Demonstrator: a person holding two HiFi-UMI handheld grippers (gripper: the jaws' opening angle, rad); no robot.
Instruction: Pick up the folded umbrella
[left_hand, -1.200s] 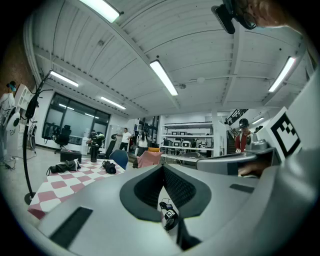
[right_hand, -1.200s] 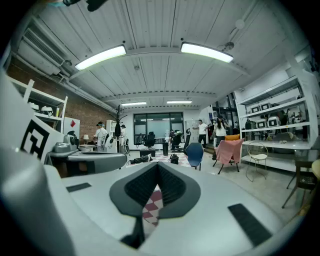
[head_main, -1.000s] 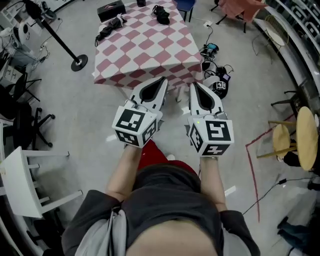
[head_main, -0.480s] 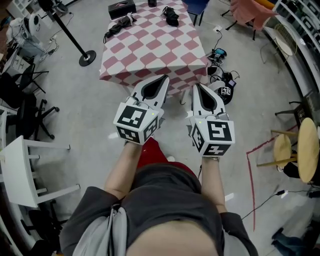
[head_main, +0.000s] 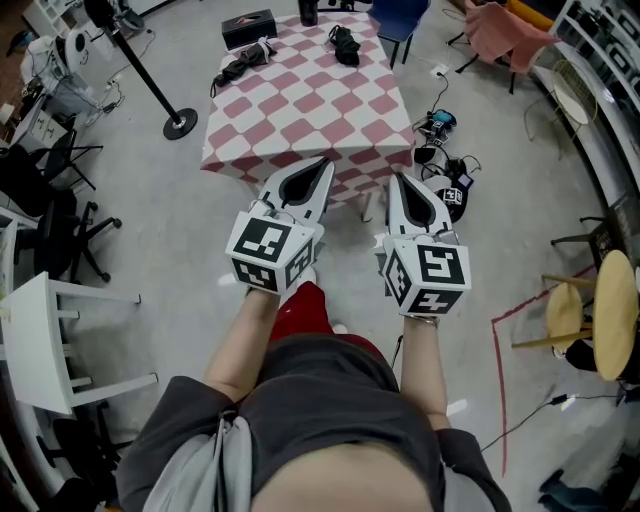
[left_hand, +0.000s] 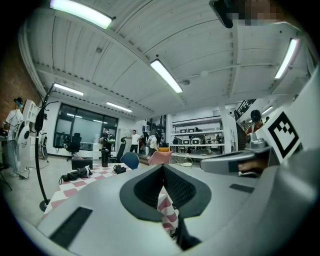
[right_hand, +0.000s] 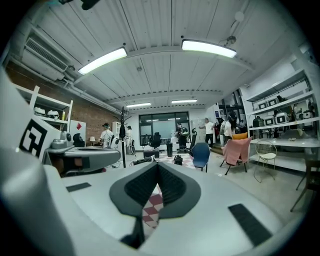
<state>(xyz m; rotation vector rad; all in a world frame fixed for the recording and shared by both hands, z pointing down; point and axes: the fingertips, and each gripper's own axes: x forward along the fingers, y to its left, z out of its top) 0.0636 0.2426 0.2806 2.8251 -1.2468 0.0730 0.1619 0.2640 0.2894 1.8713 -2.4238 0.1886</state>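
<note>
The left gripper (head_main: 322, 165) and right gripper (head_main: 396, 180) are both closed and empty. The black folded umbrella (head_main: 238, 62) lies well ahead and left of them, on the pink-checked cloth counter (head_main: 320, 120). Arriving with the jaws unopened would likely just push it off the near edge.

checkered table (head_main: 300, 110) | pole stand (head_main: 180, 127) left of it | white chair (head_main: 45, 340) near-left

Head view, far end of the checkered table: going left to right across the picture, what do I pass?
Stand base, long black bundle, dark bottle, small black bundle, blue chair, pink-draped chair.
</note>
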